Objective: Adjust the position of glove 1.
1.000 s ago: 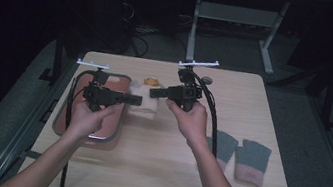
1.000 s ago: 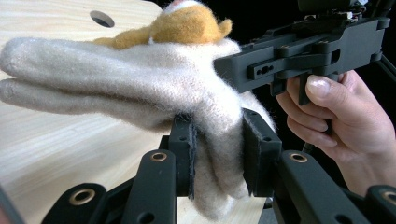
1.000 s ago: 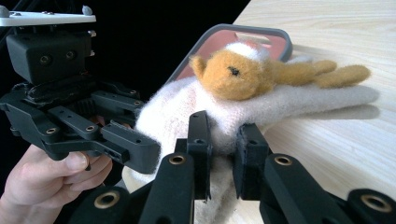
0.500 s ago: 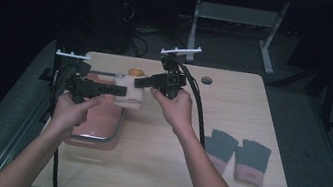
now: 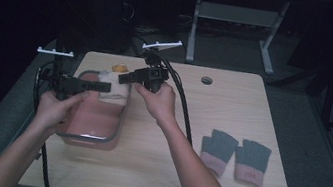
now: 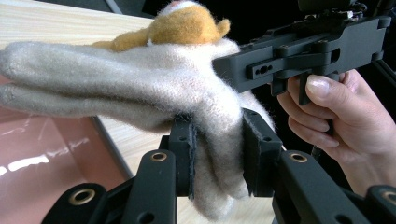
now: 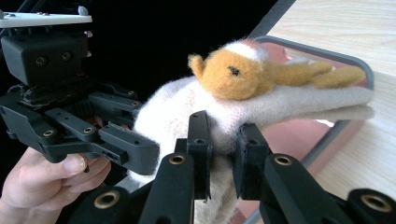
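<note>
Count of items on the table (image 5: 232, 114): one pink tray (image 5: 94, 122) at the left, one cream woolly glove (image 5: 115, 89) with an orange animal figure (image 5: 118, 68) on it, and two grey gloves with pink cuffs (image 5: 234, 155) lying side by side at the right, well apart from the tray. One round hole (image 5: 206, 80) sits in the tabletop near the far edge.

Two hand-held grippers are present. The left gripper (image 6: 217, 161) is clamped on the cream glove: its two black pads pinch a fold of the wool at one end. The right gripper (image 7: 223, 156) is likewise clamped on the same glove, its pads squeezing the fabric from the opposite side. In the high view the left gripper (image 5: 105, 86) and right gripper (image 5: 123, 79) meet at the glove from either side.

The cream glove hangs stretched between the two grippers, above the far end of the pink tray, lifted clear of it.
</note>
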`<state>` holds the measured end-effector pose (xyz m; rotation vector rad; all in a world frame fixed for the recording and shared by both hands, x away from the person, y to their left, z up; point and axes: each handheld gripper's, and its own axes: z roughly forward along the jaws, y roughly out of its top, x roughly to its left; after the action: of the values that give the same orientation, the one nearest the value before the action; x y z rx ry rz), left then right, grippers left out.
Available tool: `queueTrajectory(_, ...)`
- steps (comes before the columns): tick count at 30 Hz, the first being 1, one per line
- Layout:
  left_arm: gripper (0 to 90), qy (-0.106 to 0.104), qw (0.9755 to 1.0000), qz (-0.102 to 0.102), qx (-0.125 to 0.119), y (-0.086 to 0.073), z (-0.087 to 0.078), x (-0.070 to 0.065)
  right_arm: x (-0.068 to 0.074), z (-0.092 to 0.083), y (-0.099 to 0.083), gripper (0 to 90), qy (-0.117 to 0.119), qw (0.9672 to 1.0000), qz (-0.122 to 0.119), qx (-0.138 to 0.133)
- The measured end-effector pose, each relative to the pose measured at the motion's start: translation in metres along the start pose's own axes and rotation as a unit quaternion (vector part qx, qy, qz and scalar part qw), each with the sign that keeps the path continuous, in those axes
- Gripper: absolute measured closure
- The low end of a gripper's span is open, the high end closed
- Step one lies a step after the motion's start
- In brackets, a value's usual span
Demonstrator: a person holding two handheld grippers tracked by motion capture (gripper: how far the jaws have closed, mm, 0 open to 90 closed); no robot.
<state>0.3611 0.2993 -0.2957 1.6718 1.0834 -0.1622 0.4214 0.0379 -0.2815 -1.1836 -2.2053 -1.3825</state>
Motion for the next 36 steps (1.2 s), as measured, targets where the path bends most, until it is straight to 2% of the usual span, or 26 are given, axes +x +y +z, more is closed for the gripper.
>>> queueTrajectory(9, 68.5, 0.01, 0.9998, -0.016, 0.002, -0.005, -0.011, 0.015, -0.001, 0.022, 0.004, 79.0, 0.014, 0.9998, 0.007, 0.014)
queueTrajectory(18, 68.5, 0.018, 0.9994, -0.031, 0.001, -0.01, -0.019, 0.028, -0.002, 0.042, 0.005, 79.0, 0.018, 0.9995, 0.013, 0.024)
queueTrajectory(24, 68.5, 0.025, 0.9986, -0.045, 0.005, -0.016, -0.021, 0.041, -0.008, 0.057, 0.005, 79.0, 0.023, 0.9989, 0.021, 0.034)
queueTrajectory(25, 68.5, 0.03, 0.9979, -0.057, 0.008, -0.02, -0.02, 0.045, -0.011, 0.064, 0.004, 79.0, 0.023, 0.9987, 0.025, 0.039)
queueTrajectory(27, 68.4, 0.03, 0.9975, -0.063, 0.009, -0.023, -0.02, 0.05, -0.013, 0.068, 0.002, 79.0, 0.024, 0.9984, 0.029, 0.042)
queueTrajectory(36, 69.0, 0.03, 0.9961, -0.081, 0.02, -0.035, -0.02, 0.066, -0.022, 0.087, -0.006, 78.9, 0.029, 0.9972, 0.042, 0.054)
